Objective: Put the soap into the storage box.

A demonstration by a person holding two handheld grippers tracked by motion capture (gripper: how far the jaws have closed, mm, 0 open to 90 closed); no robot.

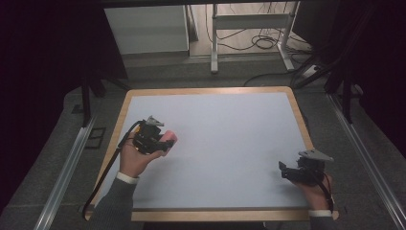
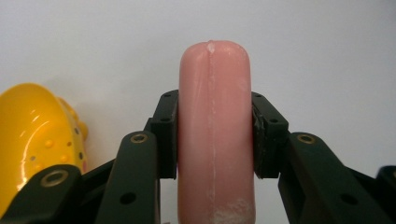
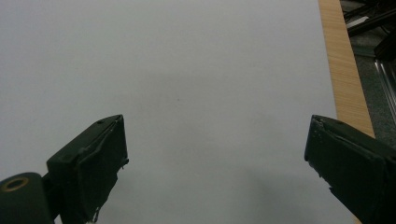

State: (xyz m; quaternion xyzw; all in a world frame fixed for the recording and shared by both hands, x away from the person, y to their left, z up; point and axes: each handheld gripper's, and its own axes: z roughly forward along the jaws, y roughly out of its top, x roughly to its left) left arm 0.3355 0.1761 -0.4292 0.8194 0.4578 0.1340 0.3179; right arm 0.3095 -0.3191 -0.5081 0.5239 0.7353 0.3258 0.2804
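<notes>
A smooth pink sausage-shaped toy stands between the black jaws of my left gripper, which is shut on it from both sides. In the high view the same pink toy pokes out of the left gripper over the left part of the white table top. A glossy yellow toy with small dots lies just left of the left jaw. My right gripper is open, its jaws wide apart over bare white surface. In the high view the right gripper sits near the table's front right.
The white table top has a wooden rim, whose strip runs close beside the right gripper. Beyond the far edge are metal table legs and cables on the floor. Rails run along both sides.
</notes>
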